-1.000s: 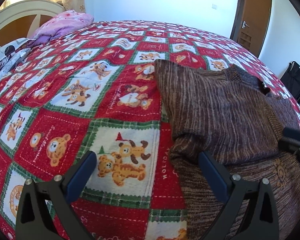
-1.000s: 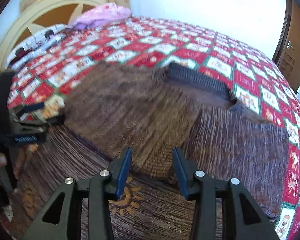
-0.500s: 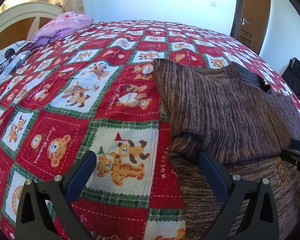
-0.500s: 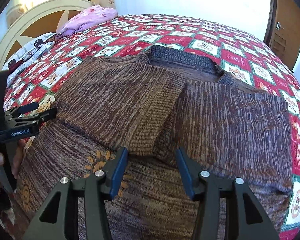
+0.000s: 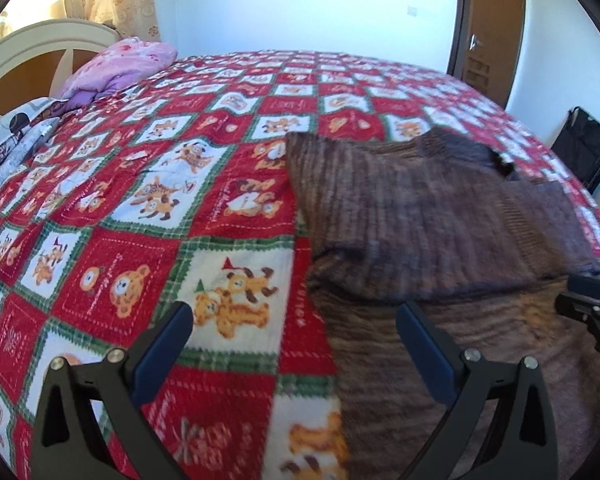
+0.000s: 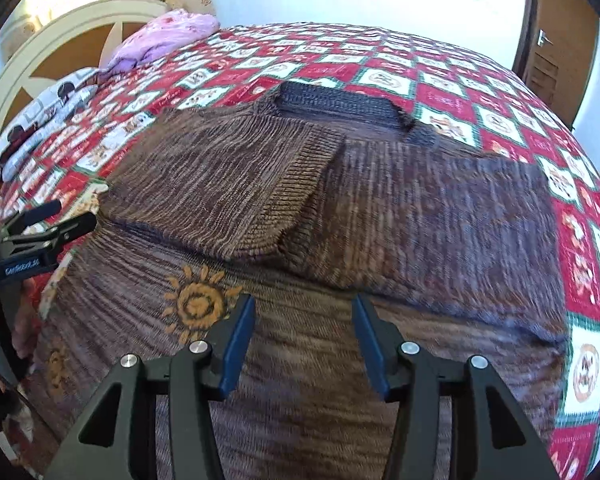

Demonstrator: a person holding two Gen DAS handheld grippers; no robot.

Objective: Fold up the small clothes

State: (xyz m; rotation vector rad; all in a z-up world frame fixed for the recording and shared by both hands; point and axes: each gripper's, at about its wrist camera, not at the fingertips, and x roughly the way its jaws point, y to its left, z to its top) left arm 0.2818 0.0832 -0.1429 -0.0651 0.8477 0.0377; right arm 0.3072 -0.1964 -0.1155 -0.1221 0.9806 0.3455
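A brown striped knit sweater lies flat on the bed, collar at the far end. Both sleeves are folded across the chest: the left one overlaps the right one. An orange sun motif shows on the lower body. My left gripper is wide open above the sweater's left edge and the quilt, holding nothing. My right gripper hovers open over the sweater's lower body, nothing between its fingers. Each gripper shows at the edge of the other view: the right gripper, the left gripper.
A red, white and green bear-print quilt covers the bed. A pink bundle and grey printed bedding lie by the cream headboard. A brown door and a black bag stand beyond the far right side.
My right gripper has drawn back from the folded sleeves toward the sweater's hem and its jaws have widened a little. My left gripper has pulled back and up slightly, still open.
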